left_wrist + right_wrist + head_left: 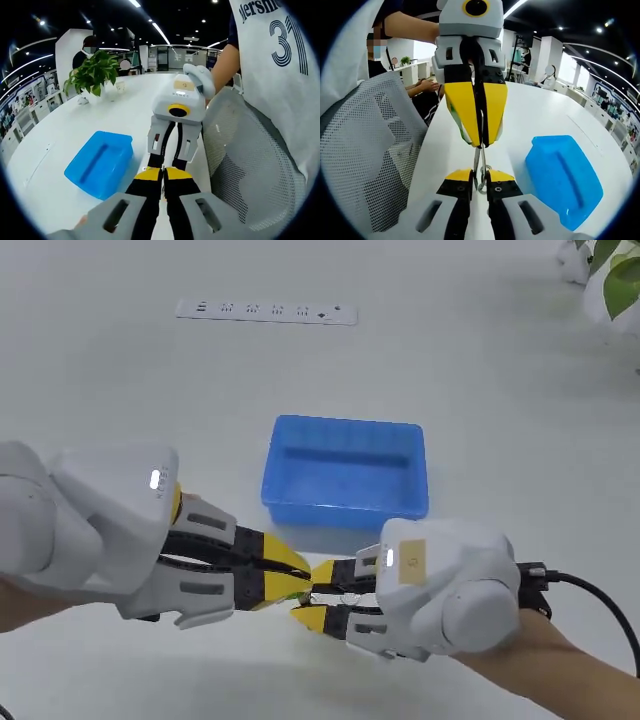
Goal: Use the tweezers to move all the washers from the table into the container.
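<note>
In the lower middle of the head view, the left tongs (296,576) and right tongs (312,612) meet tip to tip over the white surface (480,370). The right gripper view shows the thin metal tweezers (479,167) running between them. The left tongs are pinched on the upper end and the right tongs narrowed on the lower end. The blue container (345,508) sits just above the tongs in the head view, and at lower right in the right gripper view.

Head view steep down, near; gripper views face each other; shared: container (345,472).
</note>
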Tool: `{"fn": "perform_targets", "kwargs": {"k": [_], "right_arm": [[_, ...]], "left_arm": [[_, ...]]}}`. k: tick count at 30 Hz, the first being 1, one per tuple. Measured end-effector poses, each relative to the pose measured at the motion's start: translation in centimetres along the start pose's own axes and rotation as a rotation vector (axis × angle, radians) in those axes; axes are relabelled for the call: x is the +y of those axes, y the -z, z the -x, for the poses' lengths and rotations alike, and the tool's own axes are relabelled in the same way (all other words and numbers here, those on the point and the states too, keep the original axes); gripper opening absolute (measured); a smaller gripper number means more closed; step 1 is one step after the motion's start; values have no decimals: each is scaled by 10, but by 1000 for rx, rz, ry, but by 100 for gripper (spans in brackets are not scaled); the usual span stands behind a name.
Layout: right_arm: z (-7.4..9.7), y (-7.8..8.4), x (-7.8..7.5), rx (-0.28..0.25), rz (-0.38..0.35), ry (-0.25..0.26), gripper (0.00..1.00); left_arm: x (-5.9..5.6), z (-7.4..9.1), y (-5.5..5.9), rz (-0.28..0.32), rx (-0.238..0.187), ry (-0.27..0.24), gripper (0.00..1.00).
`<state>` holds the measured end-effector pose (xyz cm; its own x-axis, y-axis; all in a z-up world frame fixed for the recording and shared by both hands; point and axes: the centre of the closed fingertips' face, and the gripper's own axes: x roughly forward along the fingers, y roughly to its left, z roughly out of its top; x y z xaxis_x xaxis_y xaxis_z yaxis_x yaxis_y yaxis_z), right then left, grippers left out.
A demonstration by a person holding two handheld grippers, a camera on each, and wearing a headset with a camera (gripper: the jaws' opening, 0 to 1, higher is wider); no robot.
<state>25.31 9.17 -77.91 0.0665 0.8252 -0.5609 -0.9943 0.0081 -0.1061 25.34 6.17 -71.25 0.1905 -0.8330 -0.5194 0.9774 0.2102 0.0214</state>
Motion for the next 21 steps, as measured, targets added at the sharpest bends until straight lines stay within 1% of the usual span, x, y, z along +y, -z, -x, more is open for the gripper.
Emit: {"fn": "perform_targets", "kwargs": {"k": [2, 8, 11, 12, 15, 19, 21], "right_arm": [[0, 0, 0, 2, 3, -1, 11], [0, 0, -1, 1, -25, 5, 10], [0, 0, -2, 6, -14, 7, 10], [2, -3, -1, -6, -24, 4, 10], [6, -9, -4, -16, -29, 8, 10], [13, -19, -8, -31, -26, 14, 10], [16, -23, -10, -37, -17, 14, 10]], "left_arm": [[0, 0, 0, 3, 1, 2, 5], [1, 0, 0, 12, 5, 5, 5], [0, 1, -1, 22, 9, 8, 5], [1, 2, -4, 46, -2, 13, 5], [5, 7, -9, 60, -14, 10, 5], [8, 13, -19, 63, -29, 10, 5], [9, 16, -25, 55, -34, 13, 5]]}}
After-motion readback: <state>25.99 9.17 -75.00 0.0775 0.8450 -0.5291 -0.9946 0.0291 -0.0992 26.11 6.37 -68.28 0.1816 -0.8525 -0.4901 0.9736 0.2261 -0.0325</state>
